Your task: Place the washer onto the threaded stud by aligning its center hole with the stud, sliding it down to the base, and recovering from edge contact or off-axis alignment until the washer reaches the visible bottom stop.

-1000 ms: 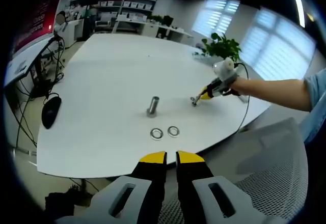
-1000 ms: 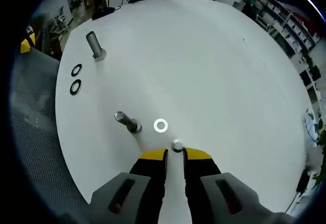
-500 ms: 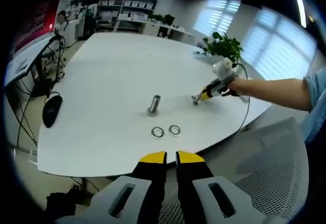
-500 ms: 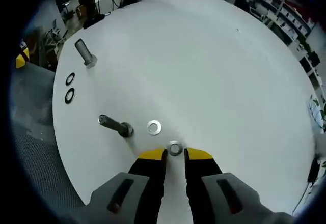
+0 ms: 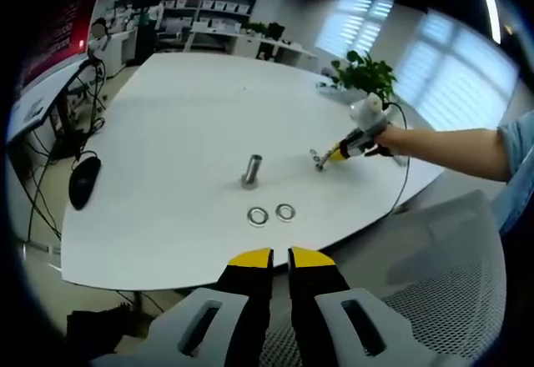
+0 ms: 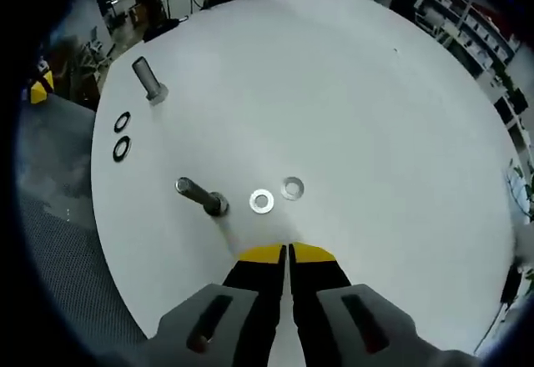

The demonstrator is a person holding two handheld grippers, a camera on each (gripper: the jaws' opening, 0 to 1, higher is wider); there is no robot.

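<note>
Right claw (image 6: 288, 253) pressed together, empty, over white surface (image 6: 375, 117); two washers (image 6: 277, 195) beside near stud (image 6: 201, 197). Left claw (image 5: 279, 257) nearly closed, empty; stud threads too small to make out.

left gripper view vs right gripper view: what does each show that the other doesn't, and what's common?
Left gripper view: the black mouse, the potted plant, the person's forearm holding the right gripper, and the left gripper, jaws nearly together.

Right gripper view: two washers lying flat beside the near stud, just ahead of the right gripper's shut jaws.

Both: the white table, the far stud and its two washers.
</note>
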